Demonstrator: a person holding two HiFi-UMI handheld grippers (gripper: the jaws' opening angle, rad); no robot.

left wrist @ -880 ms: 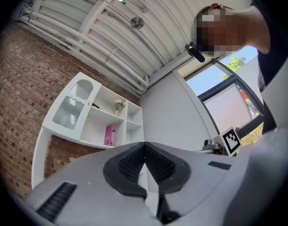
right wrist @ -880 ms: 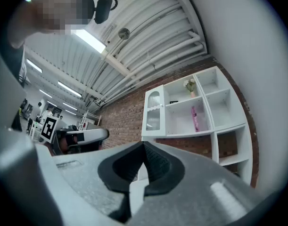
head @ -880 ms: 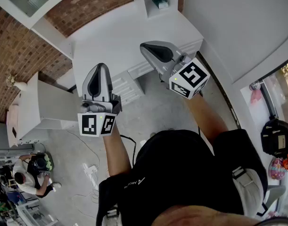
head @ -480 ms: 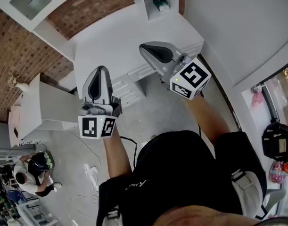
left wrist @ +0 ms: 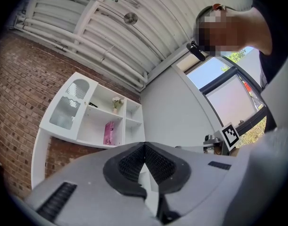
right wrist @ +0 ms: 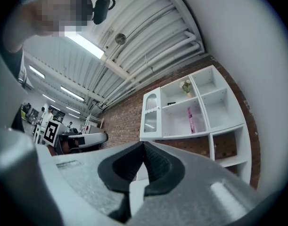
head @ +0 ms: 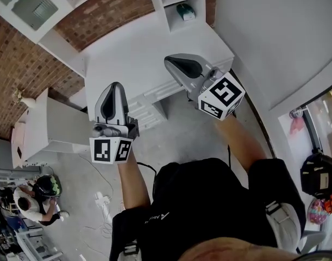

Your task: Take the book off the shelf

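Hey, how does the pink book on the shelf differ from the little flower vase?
The pink book is tall, flat and bright pink; the flower vase is small and pale. The book stands in the lower middle compartment, the vase one shelf above. Both stand upright, untouched.

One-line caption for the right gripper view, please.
Right gripper, jaws shut and empty, points up toward a white wall shelf where a pink book stands.

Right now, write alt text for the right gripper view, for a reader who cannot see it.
The right gripper, shut and empty, fills the foreground, pointing toward a white shelf unit on a brick wall. A pink book stands upright in a middle compartment, with a vase of flowers above.
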